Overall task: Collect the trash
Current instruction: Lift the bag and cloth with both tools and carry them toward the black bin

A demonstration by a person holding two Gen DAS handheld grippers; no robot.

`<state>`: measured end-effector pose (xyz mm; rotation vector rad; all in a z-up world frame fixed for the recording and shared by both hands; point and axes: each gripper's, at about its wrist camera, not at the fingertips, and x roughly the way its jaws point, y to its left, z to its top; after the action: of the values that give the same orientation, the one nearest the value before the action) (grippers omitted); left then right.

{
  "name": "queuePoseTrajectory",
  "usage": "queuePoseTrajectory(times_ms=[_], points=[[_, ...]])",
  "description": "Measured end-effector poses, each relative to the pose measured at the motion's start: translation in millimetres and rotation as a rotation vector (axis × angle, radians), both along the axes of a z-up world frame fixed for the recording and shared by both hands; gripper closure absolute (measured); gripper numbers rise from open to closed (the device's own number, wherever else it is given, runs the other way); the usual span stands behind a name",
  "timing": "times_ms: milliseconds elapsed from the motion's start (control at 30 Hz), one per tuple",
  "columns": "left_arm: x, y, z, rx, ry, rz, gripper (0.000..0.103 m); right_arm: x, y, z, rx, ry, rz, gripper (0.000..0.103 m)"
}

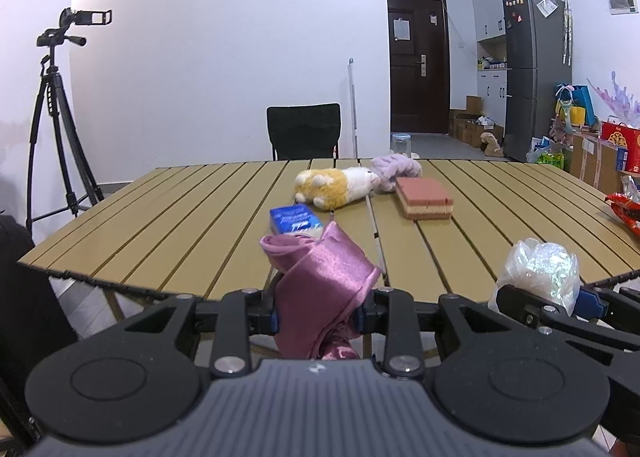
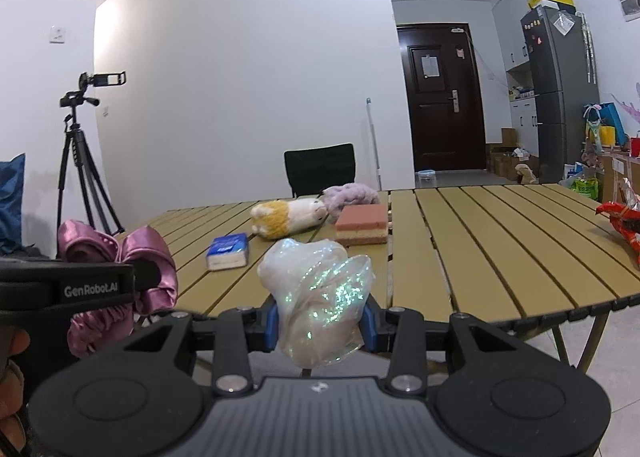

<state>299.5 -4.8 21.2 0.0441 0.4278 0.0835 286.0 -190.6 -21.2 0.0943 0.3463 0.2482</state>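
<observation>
I read "GenRobot.AI" on my left tool (image 2: pixel 96 289), which gripped pink satin cloth (image 1: pixel 320 281); my right tool (image 2: pixel 320 327) clamped crumpled iridescent plastic (image 2: pixel 320 297) near the counter (image 2: pixel 500 257).

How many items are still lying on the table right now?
6: blue tissue pack nearest, plush toy behind it, purple fluffy thing at the far edge, sponge block mid-table, white stick, red wrapper at right. Others may sit out of frame.

Glossy pink satin cloth (image 1: pixel 320 281) sits crumpled between matt black plastic fingers (image 1: pixel 262 315). The crinkled plastic film (image 2: pixel 320 297) shimmers iridescent. The table (image 1: pixel 160 217) is matt tan slats; the plush toy (image 1: pixel 336 185) is fuzzy, the sponge (image 1: pixel 424 199) porous.
</observation>
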Motion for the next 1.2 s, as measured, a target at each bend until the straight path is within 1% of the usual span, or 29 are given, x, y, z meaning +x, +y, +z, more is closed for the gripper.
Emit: queuePoseTrajectory(times_ms=[400,700,867,1200], points=[[-39,15,-10,-0.014,0.018,0.015,0.071,-42,11,-15,-0.018,0.041,0.059,0.066],[-58,19,-28,0.014,0.070,0.015,0.071,-62,23,-30,-0.058,0.085,0.105,0.066],[-69,20,-40,0.043,0.104,0.008,0.071,-70,29,-39,-0.083,0.111,0.127,0.066],[-84,17,-71,0.092,0.186,-0.026,0.071,-76,37,-69,-0.127,0.225,0.159,0.066]])
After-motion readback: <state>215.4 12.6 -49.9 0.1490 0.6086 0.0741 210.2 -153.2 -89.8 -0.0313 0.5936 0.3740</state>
